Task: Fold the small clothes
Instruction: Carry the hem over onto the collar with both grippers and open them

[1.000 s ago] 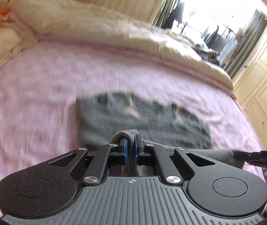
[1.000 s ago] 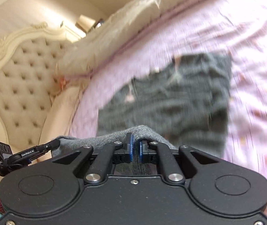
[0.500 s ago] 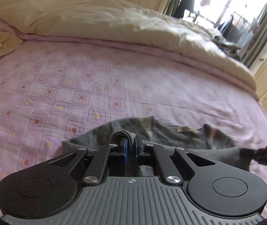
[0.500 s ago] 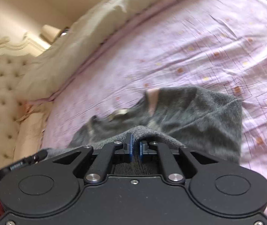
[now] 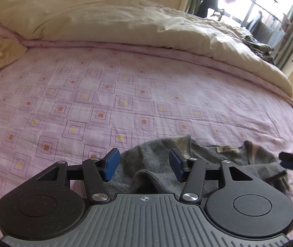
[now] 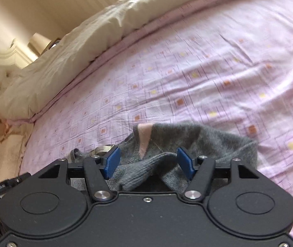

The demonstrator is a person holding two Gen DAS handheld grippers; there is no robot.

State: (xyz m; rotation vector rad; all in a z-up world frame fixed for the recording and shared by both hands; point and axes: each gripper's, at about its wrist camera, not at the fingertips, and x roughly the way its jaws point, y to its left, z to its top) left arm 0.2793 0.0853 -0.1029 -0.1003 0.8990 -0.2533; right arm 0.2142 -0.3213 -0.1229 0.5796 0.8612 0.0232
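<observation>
Both tools, left and right, gape apart; grey garment lies between, seemingly loose.

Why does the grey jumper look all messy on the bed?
The grey jumper isn't flat: its near edge bunches up in a ridge between the open left gripper and right gripper, lying rumpled on the pink bedsheet. Nothing looks torn or spilled.

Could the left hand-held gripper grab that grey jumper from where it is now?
Probably yes. The left hand-held gripper is open, and a fold of the jumper lies right between its fingers with nothing in the way.
</observation>
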